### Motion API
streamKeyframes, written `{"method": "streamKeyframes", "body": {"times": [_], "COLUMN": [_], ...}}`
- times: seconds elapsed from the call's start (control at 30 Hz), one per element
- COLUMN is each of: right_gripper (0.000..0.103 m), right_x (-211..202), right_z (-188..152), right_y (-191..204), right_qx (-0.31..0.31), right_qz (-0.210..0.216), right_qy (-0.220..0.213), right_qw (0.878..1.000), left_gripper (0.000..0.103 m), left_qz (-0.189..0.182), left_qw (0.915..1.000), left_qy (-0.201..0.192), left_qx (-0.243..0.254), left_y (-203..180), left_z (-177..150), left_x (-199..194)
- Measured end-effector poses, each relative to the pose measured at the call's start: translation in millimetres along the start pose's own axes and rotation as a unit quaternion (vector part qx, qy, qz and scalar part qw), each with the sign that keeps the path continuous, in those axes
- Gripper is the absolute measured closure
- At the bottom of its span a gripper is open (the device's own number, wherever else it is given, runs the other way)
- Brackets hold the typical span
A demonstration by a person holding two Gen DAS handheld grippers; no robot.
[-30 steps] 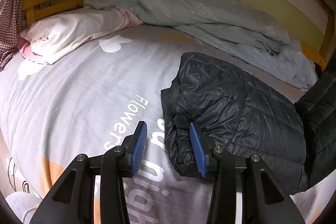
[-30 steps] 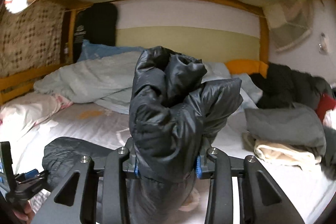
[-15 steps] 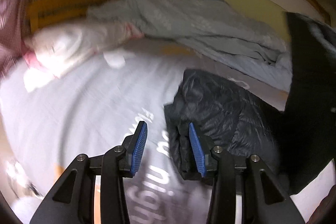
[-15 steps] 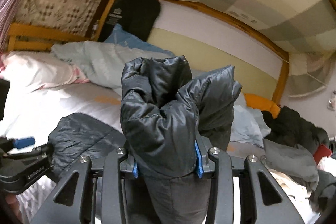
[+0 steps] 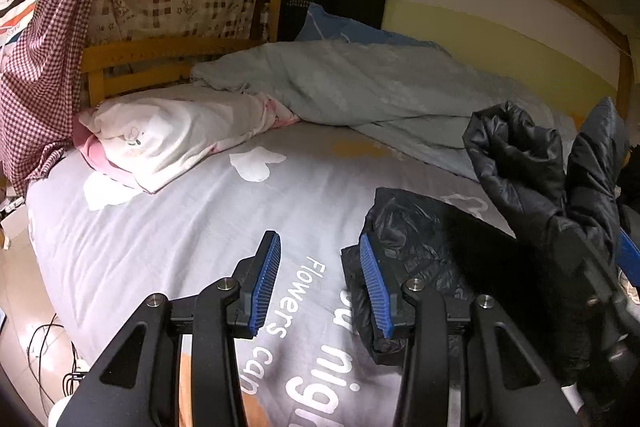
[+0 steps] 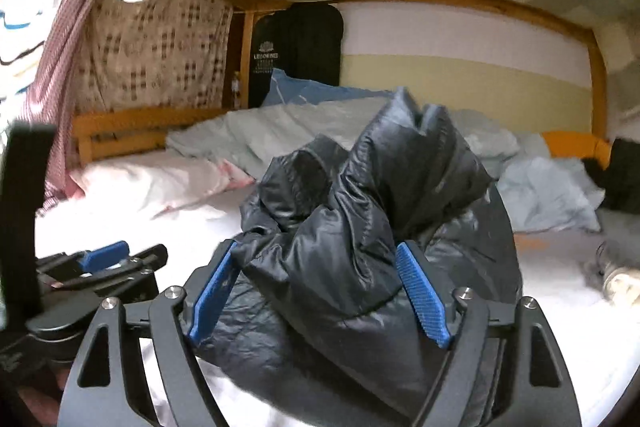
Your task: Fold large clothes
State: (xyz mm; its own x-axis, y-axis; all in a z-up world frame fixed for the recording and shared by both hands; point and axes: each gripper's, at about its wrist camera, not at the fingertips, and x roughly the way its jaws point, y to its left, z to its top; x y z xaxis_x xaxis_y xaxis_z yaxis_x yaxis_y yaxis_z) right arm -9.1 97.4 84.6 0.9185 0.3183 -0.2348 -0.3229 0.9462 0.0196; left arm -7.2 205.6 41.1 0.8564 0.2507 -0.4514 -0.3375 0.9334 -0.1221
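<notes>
Grey printed sheet covers the bed (image 5: 168, 235), the largest surface in view; a pale blue duvet (image 5: 360, 87) and a white pillow (image 5: 168, 131) lie bunched at its far side, well clear of my work.

The black puffer jacket (image 6: 360, 227) lies on the sheet near the front edge. Part of it rests flat; a bunched upper portion stands up between the pads of my right tongs (image 6: 320, 291).

Right tongs: the jaws are opening, and the blue pads stand apart from the fabric on both sides, so I judge the folded-over portion is being let go onto the lower layer.

Left tongs (image 5: 320, 283): spread about halfway, nothing pinched. The right-hand pad sits just beside the jacket's near corner; the other is over bare sheet.

Assessment of the step in hand: this is a release of a fold. To do it well, I should draw the right tongs straight back so the slippery shell does not drag with the pads. The padding is springy, and I expect the raised bunch to sag unevenly. I advise pressing it flat and squaring the edges with the left tongs before any further fold.
</notes>
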Motion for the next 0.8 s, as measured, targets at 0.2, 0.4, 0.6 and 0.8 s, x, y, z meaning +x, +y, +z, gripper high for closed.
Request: {"method": "streamKeyframes", "body": {"times": [0.2,0.4,0.6,0.8], "right_gripper": [0.022,0.022,0.022,0.022], "right_x": [-33,-62,-74,-108], "right_z": [6,8,5,1], "right_y": [-45,-92,-116,-133], "right_qx": [0.095,0.134,0.14,0.157], "right_qz": [-0.018,-0.023,0.014,-0.042], "right_qy": [-0.034,-0.061,-0.039,-0.079], "right_qw": [0.995,0.989,0.989,0.984], "left_gripper": [0.063,0.063,0.062,0.062], "left_qz": [-0.024,-0.035,-0.039,-0.037], "left_qw": [0.9989,0.9965,0.9959,0.996], "left_qy": [-0.039,-0.063,-0.061,-0.061], "left_qx": [0.008,0.041,0.053,0.054], "left_y": [-6,-23,-32,-32], "left_z": [3,1,-1,-2], "left_x": [-19,-31,-31,-30]}}
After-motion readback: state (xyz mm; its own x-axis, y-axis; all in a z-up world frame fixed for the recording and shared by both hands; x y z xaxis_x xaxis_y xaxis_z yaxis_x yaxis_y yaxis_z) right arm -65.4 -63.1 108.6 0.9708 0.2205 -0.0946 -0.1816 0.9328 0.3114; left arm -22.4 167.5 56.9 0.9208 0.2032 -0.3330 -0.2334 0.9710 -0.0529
